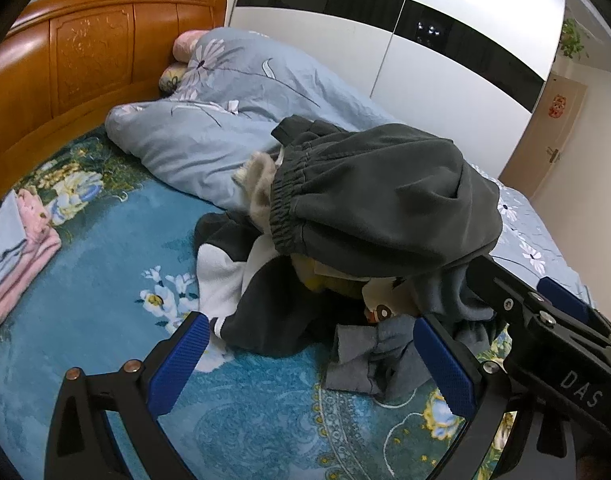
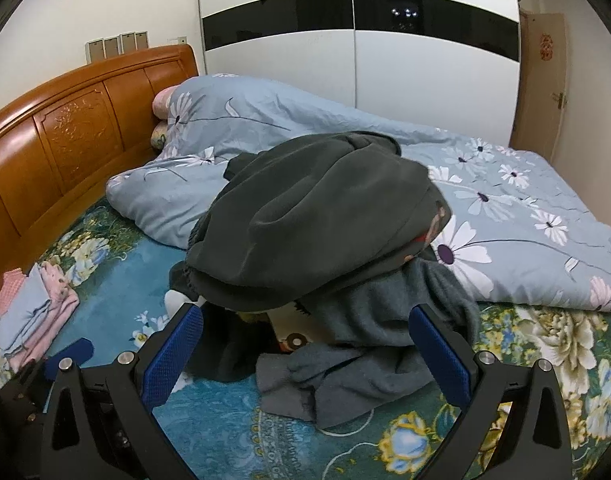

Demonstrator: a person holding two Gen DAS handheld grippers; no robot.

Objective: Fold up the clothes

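Observation:
An unfolded heap of clothes lies on the bed. On top are dark grey trousers [image 1: 385, 200] [image 2: 325, 220] with an elastic waistband. Under them sit a dark and white garment [image 1: 225, 280] and a crumpled blue-grey garment [image 1: 369, 356] [image 2: 345, 376]. My left gripper [image 1: 313, 360] is open just in front of the heap, its right finger beside the blue-grey cloth, and it holds nothing. My right gripper [image 2: 307, 356] is also open, low at the heap's near edge, with the blue-grey cloth lying between its fingers but not pinched. It shows at the right edge of the left wrist view [image 1: 545, 312].
A folded stack of pink and light blue clothes [image 1: 13, 248] [image 2: 37, 312] lies at the left of the floral blue bedsheet [image 1: 105, 280]. A rumpled blue flowered duvet [image 2: 505, 208] fills the far side. A wooden headboard [image 1: 85, 52] and a white wardrobe [image 2: 345, 60] stand behind.

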